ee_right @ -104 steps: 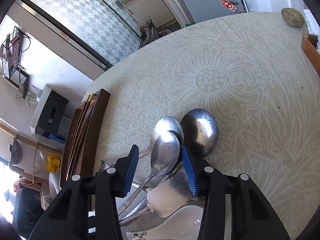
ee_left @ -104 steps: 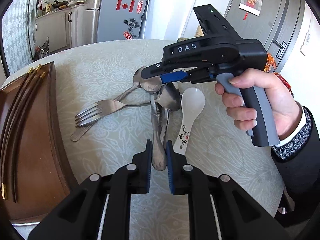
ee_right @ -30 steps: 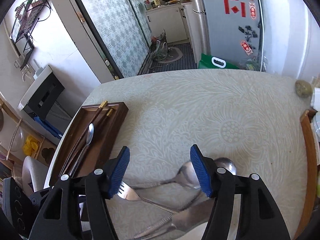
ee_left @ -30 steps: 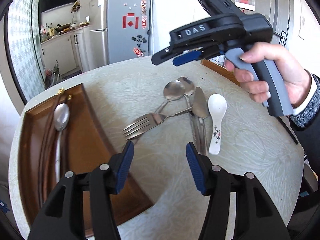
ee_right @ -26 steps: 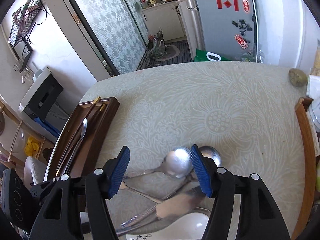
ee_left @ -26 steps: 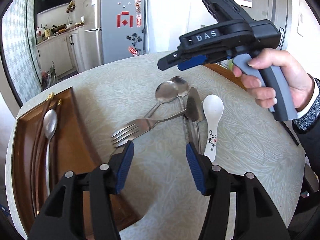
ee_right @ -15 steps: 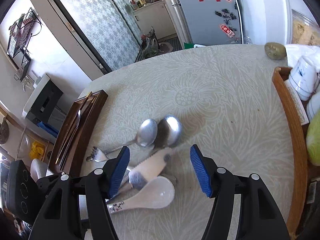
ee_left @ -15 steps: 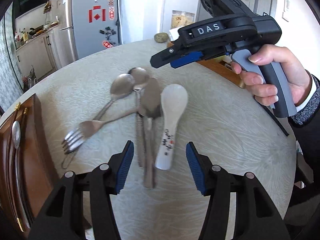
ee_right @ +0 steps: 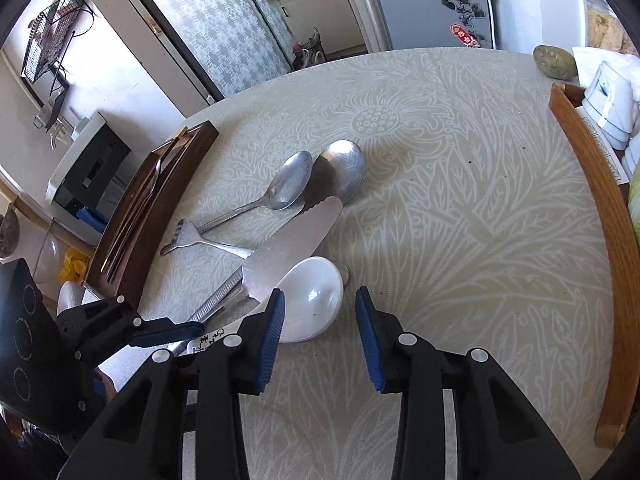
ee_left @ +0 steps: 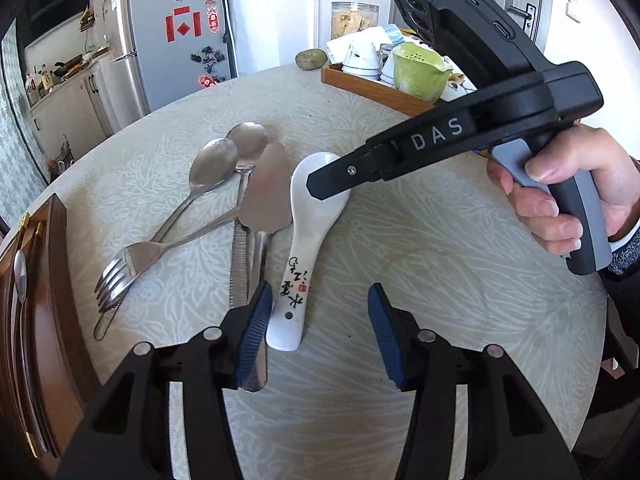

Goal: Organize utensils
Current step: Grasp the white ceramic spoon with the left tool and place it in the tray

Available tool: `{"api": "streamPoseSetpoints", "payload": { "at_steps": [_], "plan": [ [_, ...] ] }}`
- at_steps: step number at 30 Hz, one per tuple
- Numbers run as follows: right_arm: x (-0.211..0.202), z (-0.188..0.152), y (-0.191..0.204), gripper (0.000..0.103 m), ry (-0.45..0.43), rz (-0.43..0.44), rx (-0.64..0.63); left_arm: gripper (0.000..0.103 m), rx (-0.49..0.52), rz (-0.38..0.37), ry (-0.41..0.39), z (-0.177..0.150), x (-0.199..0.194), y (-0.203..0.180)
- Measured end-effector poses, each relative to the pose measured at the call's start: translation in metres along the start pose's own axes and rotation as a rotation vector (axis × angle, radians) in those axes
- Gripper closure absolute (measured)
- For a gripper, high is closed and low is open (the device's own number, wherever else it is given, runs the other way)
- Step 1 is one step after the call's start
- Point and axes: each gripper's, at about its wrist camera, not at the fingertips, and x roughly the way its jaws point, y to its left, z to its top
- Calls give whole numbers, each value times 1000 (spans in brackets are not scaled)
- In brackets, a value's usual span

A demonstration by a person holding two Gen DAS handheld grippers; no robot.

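Observation:
A white ceramic spoon (ee_left: 310, 236) lies on the patterned table, bowl away from me. My left gripper (ee_left: 318, 336) is open, its left finger beside the spoon's handle end. My right gripper (ee_right: 320, 334) is open above the spoon's bowl (ee_right: 314, 304). Left of it lie a cake server (ee_left: 266, 196), two metal spoons (ee_left: 212, 166) and a fork (ee_left: 124, 268). The dark wooden tray (ee_left: 52, 304) at the left holds a metal spoon (ee_left: 20, 276) and chopsticks.
A light wooden tray (ee_left: 376, 88) at the far right holds cups and a green leaf-shaped dish (ee_left: 418, 70). A stone (ee_left: 310, 58) sits at the table's far edge. A fridge (ee_left: 180, 40) stands behind. The table's round edge runs near at right.
Both grippers have moved down toward the white spoon. The left one has swung right, away from the dark tray. Before that, a metal spoon went from the left gripper into the tray.

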Motion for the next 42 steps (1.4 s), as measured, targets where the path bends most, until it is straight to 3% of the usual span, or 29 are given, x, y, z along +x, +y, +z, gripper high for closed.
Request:
{"api": "streamPoseSetpoints", "payload": {
  "at_steps": [2, 3, 5, 6, 14, 21, 33, 42],
  "plan": [
    [2, 0, 1, 77, -1, -6, -5, 55, 0, 5, 7, -1, 1, -2],
    [3, 0, 2, 86, -1, -17, -11, 60, 3, 7, 6, 0, 1, -2],
    [4, 0, 1, 92, -4, -12, -6, 82, 0, 13, 7, 1, 1, -2],
    [4, 1, 1, 92, -9, -13, -4, 87, -5, 12, 7, 1, 1, -1],
    [-12, 7, 23, 95, -35, -12, -34, 87, -15, 7, -24, -5, -15, 2],
    [-1, 34, 79, 95, -40, 20, -106, 87, -61, 66, -81, -18, -56, 33],
    [88, 94, 198, 96, 29, 114, -247, 87, -264, 203, -107, -62, -110, 139],
    [133, 103, 216, 96, 70, 65, -272, 87, -324, 219, -78, -79, -96, 168]
  ]
}}
